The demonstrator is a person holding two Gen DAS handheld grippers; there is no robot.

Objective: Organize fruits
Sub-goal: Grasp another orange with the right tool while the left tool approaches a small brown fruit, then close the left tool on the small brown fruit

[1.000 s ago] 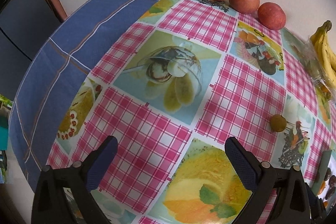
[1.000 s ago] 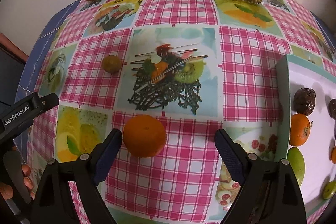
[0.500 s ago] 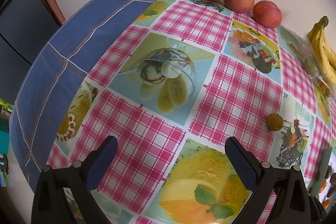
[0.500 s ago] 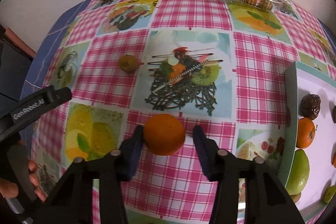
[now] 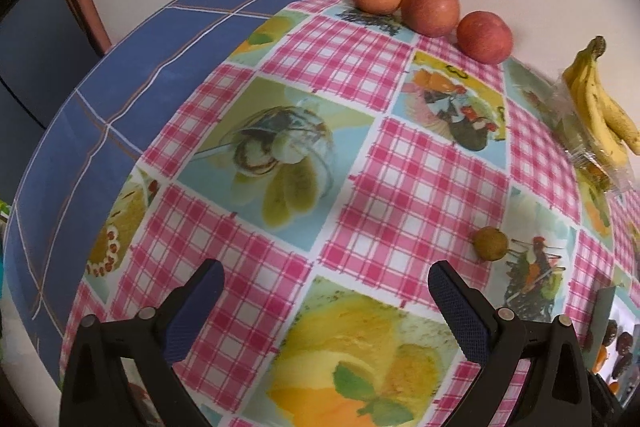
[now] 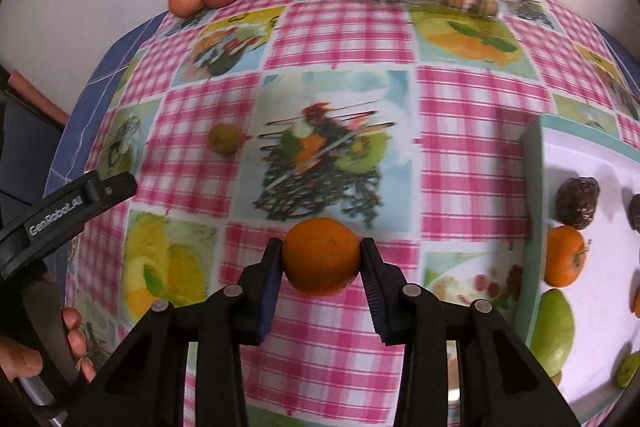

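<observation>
Half the tray (image 6: 534, 187) is cut off beside the gripped orange (image 6: 321, 256).

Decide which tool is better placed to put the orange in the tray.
Right. The right tool is shut on the orange, beside the tray; the left tool hangs open.

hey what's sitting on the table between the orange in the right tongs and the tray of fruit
Nothing. In the right wrist view, only bare checked tablecloth lies between the orange held by the right tongs and the tray.
</observation>
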